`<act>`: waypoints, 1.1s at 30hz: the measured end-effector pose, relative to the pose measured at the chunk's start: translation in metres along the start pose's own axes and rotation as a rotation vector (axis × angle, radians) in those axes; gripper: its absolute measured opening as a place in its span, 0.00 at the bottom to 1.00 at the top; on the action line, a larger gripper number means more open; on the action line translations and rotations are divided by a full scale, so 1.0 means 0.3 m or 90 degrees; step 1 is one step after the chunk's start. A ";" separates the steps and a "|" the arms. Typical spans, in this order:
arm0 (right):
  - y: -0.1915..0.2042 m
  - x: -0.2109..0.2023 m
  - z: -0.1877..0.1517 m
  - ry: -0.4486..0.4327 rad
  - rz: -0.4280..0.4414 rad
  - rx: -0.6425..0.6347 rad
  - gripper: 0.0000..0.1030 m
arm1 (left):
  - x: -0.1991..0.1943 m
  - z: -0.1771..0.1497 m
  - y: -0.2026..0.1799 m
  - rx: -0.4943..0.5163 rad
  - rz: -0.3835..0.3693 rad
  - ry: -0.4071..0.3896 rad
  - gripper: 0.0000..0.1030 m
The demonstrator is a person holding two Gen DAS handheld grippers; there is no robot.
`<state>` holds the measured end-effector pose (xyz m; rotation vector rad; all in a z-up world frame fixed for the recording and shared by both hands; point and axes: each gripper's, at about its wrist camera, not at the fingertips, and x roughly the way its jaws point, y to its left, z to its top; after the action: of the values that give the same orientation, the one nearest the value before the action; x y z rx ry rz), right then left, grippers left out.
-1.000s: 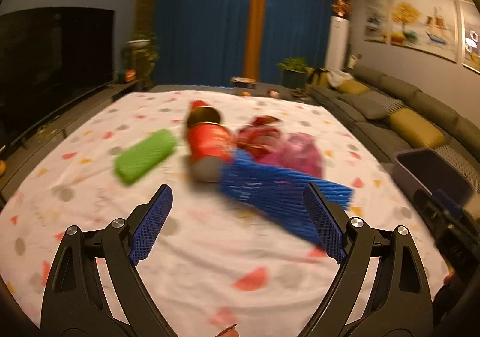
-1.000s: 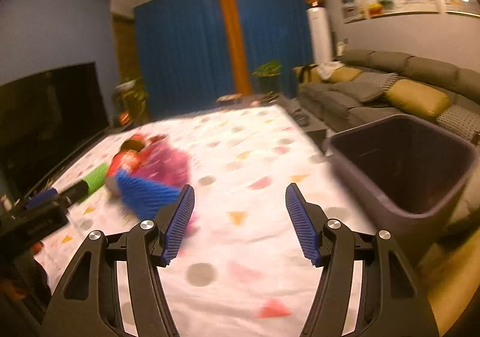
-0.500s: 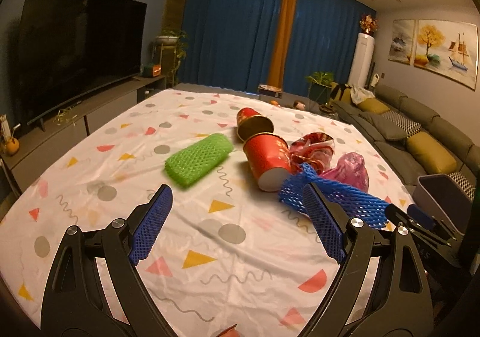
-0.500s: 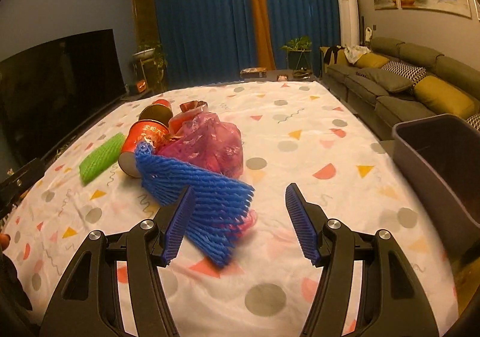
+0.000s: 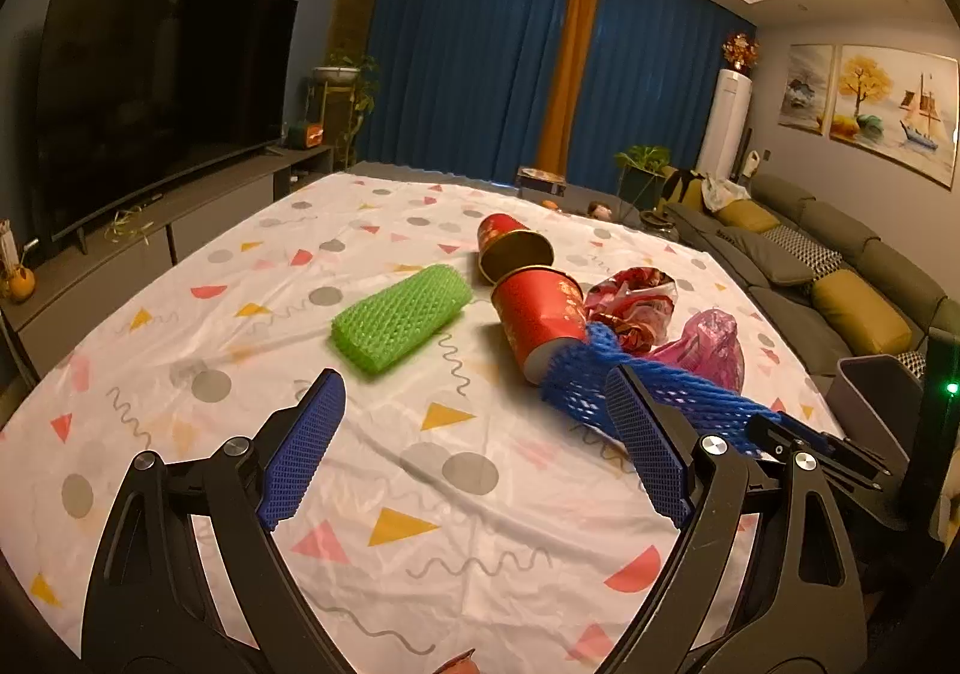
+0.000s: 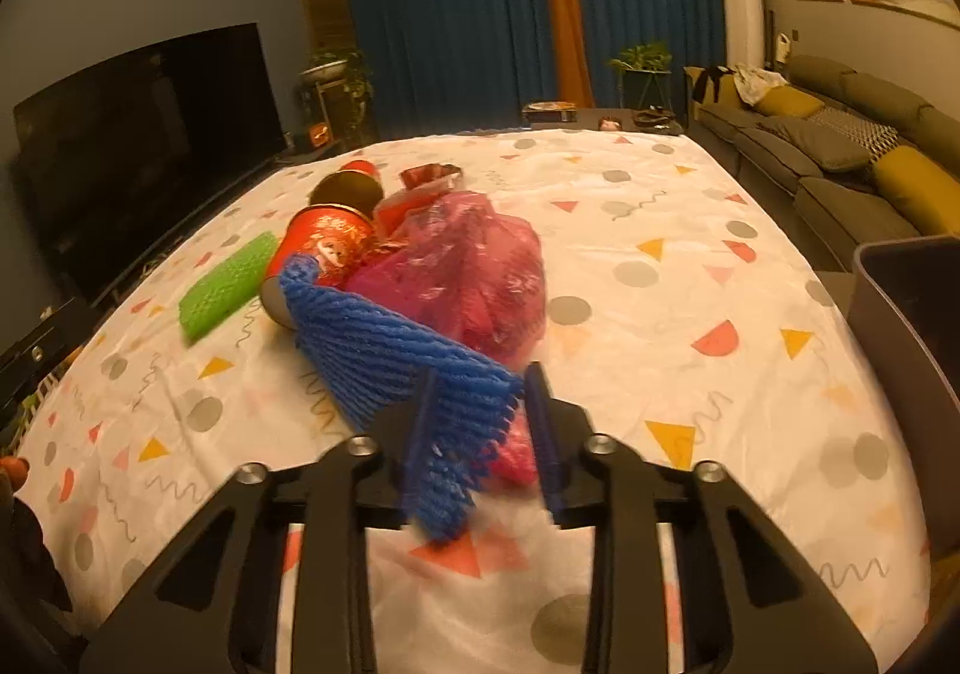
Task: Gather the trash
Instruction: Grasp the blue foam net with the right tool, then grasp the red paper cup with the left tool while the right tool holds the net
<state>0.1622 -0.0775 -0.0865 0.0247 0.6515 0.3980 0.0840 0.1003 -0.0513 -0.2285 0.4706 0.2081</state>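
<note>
Right wrist view: right gripper [image 6: 480, 422] low over the table [image 6: 660, 314], fingers [image 6: 543, 422] drawn close together and clamped on the near end of the blue foam net [image 6: 390, 350]. Net lies flat on the patterned cloth, far end touching the red cup [image 6: 327, 242], which lies on its side. Pink plastic bag [image 6: 474, 272] just right of the net, touching it. Second red cup [image 6: 354, 182] behind the first, open mouth toward camera. Crumpled red wrapper [image 6: 420, 182] behind the bag. Green foam net [image 6: 225, 284] left of the cups, apart from the pile. Grey bin [image 6: 912, 326] at the table's right edge. Left wrist view: left gripper [image 5: 474, 452] above the near part of the table, fingers [image 5: 300, 446] spread wide, nothing between them. Green foam net [image 5: 399, 317] ahead, slightly left; red cup [image 5: 540, 314] and blue foam net [image 5: 576, 380] ahead to the right, the net's near end running toward the right gripper [image 5: 804, 446] at right edge. Pink plastic bag [image 5: 708, 350] and red wrapper [image 5: 630, 296] beyond the net. Bin [image 5: 870, 392] partly visible at far right.
</note>
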 end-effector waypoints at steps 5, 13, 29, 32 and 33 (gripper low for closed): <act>0.036 -0.025 -0.013 -0.007 0.021 -0.029 0.08 | -0.001 -0.001 0.002 -0.003 0.001 0.001 0.84; 0.067 -0.142 -0.034 -0.055 0.035 -0.046 0.06 | -0.006 -0.004 -0.002 0.000 -0.002 0.000 0.84; -0.029 -0.393 -0.015 -0.187 -0.044 0.008 0.06 | 0.136 0.021 -0.090 0.025 -0.025 0.045 0.84; -0.062 -0.408 -0.008 -0.201 -0.057 0.028 0.06 | 0.200 0.047 -0.114 0.020 -0.035 0.060 0.84; -0.075 -0.412 -0.006 -0.205 -0.061 0.035 0.06 | 0.217 0.054 -0.120 0.020 -0.034 0.062 0.84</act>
<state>0.0798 -0.1438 -0.0189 0.1070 0.3443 0.2752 0.1566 0.0798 -0.0616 -0.2209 0.5636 0.1369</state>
